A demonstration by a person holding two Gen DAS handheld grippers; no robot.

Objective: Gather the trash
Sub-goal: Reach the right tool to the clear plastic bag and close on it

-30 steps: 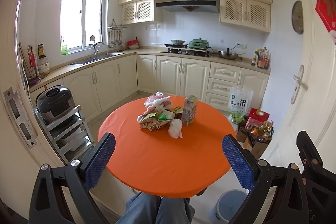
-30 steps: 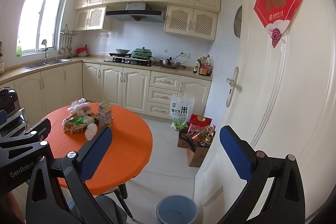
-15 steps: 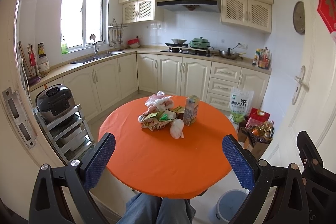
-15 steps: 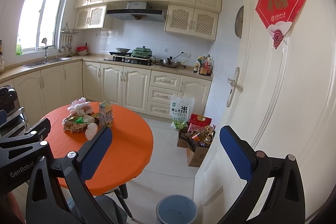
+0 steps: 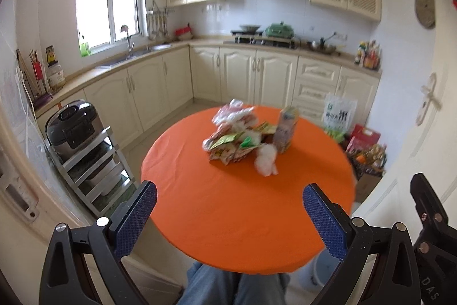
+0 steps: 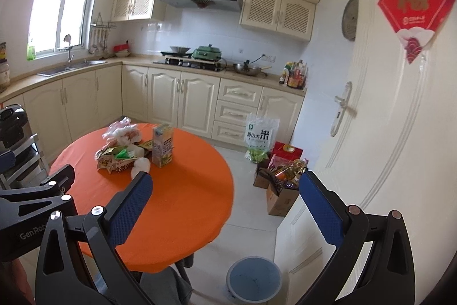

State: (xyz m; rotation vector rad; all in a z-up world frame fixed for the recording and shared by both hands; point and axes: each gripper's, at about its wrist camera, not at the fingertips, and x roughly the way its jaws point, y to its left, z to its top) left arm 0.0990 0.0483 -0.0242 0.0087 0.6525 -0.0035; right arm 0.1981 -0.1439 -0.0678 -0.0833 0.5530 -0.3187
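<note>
I hold my left claw (image 5: 228,215) released, jaws spread wide over the near edge of the orange surface (image 5: 234,207), empty and aimed at the trash pile (image 5: 238,137) heaped mid-surface beside an upright carton (image 5: 285,130). My right claw (image 6: 225,199), equally spread and empty, points off to the side, where the blue bin (image 6: 254,277) waits on the floor to take whatever I lift.

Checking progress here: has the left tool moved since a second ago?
Yes. The left tool has advanced toward the round orange table; the cream cabinets also look nearer.
</note>
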